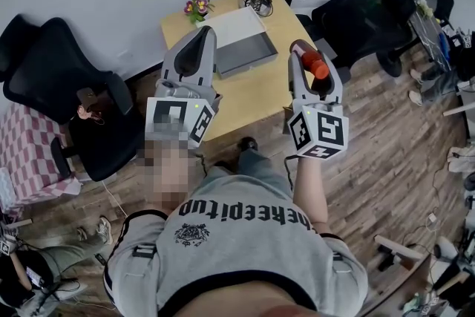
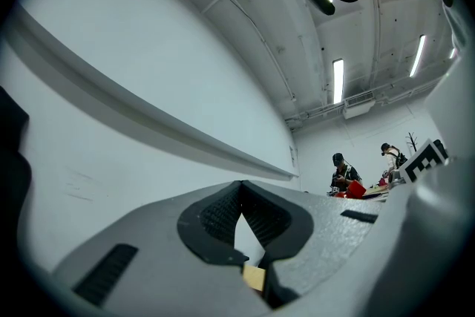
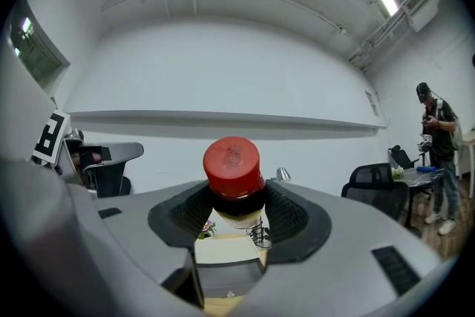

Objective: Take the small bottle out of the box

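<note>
My right gripper (image 3: 233,215) is clamped on the bottle (image 3: 232,173). The pads press in just under its red cap, and the cap pokes up past the tips. The bottle is out of the box (image 1: 249,59), held up to the box's right. My left gripper (image 2: 241,213) is raised at the box's left, jaws closed tip to tip on nothing. The box lies open on the table (image 1: 245,104).
</note>
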`<state>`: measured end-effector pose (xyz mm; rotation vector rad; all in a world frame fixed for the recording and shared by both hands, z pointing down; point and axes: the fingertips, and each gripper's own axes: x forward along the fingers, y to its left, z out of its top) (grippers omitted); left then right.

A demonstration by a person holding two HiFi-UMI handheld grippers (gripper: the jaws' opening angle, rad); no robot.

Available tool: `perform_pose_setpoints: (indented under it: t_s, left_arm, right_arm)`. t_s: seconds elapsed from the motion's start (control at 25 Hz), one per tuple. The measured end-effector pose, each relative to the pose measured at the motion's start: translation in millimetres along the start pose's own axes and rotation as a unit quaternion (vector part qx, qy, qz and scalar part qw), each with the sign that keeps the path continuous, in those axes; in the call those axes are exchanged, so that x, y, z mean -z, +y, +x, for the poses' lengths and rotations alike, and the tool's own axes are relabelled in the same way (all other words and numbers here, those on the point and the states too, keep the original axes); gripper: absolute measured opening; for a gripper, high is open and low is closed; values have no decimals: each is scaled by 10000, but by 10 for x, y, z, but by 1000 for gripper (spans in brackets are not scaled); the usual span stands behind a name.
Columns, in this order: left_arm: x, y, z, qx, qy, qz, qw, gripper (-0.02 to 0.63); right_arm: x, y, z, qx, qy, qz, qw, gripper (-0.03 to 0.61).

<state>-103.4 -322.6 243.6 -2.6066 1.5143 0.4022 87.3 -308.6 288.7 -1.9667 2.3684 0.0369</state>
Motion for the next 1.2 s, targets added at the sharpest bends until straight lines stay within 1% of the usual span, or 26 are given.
perform_pose_setpoints:
  t_s: [0.32, 0.6, 1.2]
  left_arm:
    - [-9, -62, -96, 65, 31, 24, 10000, 5]
    - [-15, -51, -195, -40, -11, -30, 10000, 5]
    - [-52, -74, -293, -5, -20, -34, 10000, 5]
  right_arm:
    - [-22, 26, -127, 38, -111, 0, 9999, 222]
    - [-54, 43, -225, 115, -177, -27, 9998, 222]
    - [-112, 120, -316, 142, -271, -82, 9995, 222]
